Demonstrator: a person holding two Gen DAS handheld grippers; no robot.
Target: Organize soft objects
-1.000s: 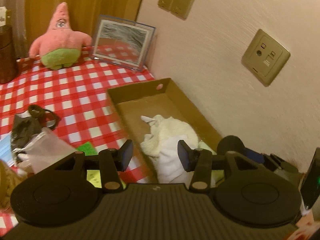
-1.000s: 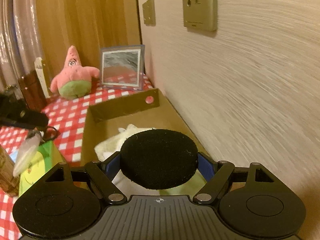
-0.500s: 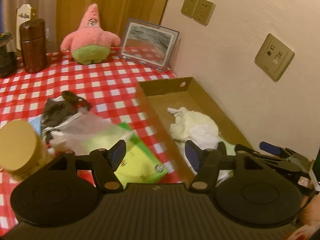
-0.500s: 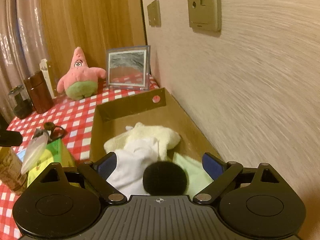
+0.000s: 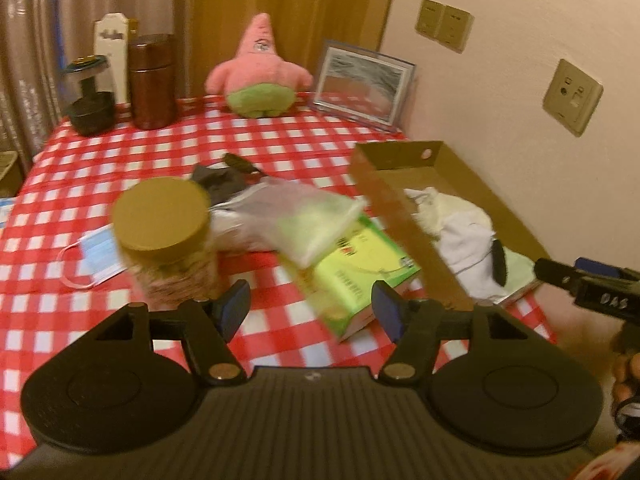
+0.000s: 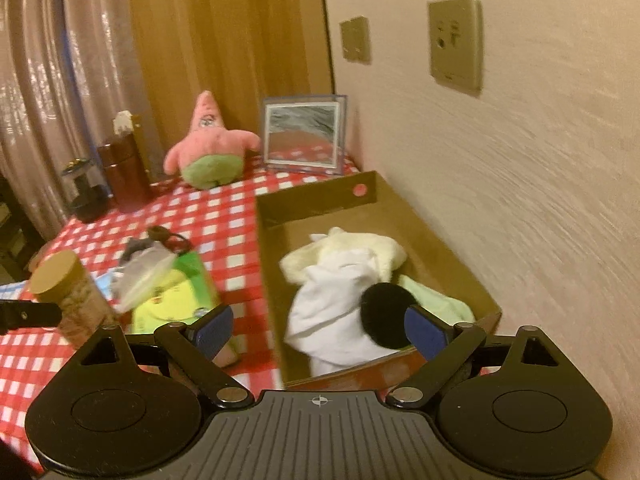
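Checked red-and-white table [image 5: 100, 160] against beige wall | cardboard box [image 6: 400, 216] right of centre holds cream cloth [image 6: 360, 246], white cloth [image 6: 332, 304], black round pad [image 6: 386, 318] | left gripper [image 5: 310, 308] fingers just widened, empty | right gripper [image 6: 320, 330] fingers just spread wide, empty
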